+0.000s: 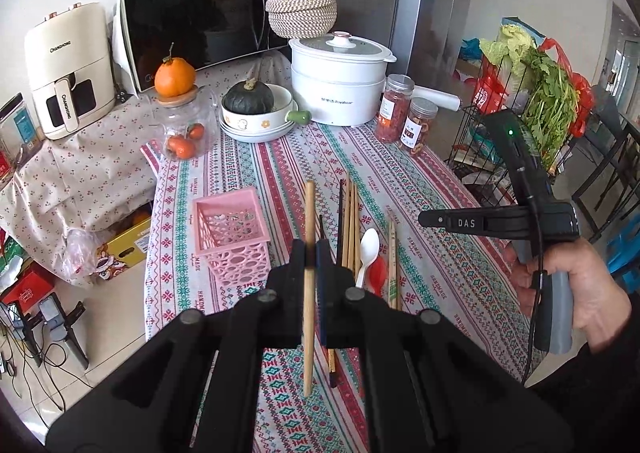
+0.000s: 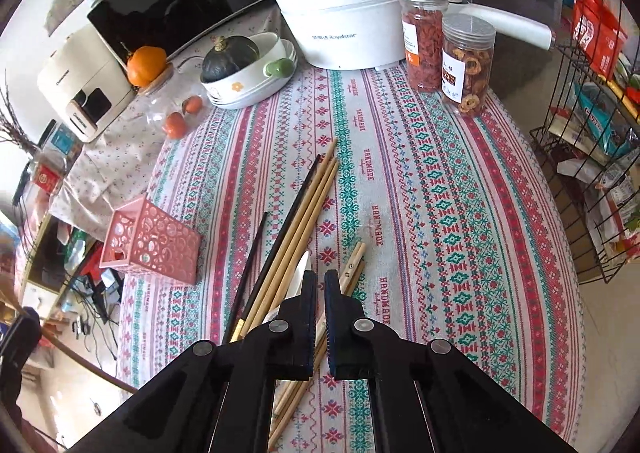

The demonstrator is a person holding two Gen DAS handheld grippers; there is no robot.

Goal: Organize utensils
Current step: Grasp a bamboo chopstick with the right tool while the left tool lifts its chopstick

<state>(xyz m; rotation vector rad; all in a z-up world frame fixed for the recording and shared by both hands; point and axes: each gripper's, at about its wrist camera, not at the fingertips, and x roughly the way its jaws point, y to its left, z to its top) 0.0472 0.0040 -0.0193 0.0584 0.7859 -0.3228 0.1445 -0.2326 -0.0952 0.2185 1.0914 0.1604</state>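
Observation:
My left gripper point(image 1: 311, 253) is shut on a wooden chopstick point(image 1: 309, 293) and holds it above the patterned tablecloth. A pink perforated utensil basket point(image 1: 234, 233) stands just to its left; it also shows in the right wrist view point(image 2: 150, 243). Several wooden and black chopsticks point(image 1: 350, 225), a white spoon point(image 1: 367, 253) and a red spoon point(image 1: 378, 273) lie on the cloth behind the left gripper. My right gripper point(image 2: 320, 281) hovers over the chopsticks point(image 2: 296, 225) and the white spoon point(image 2: 304, 271), its jaws nearly closed with nothing between them. It also shows in the left wrist view point(image 1: 424, 218).
A white electric pot point(image 1: 338, 83), a bowl with a dark squash point(image 1: 250, 109), a glass jar with oranges point(image 1: 182, 125) and two snack jars point(image 2: 444, 49) stand at the back of the table. A microwave point(image 1: 204, 25) sits behind. A wire rack point(image 2: 592, 157) stands right of the table.

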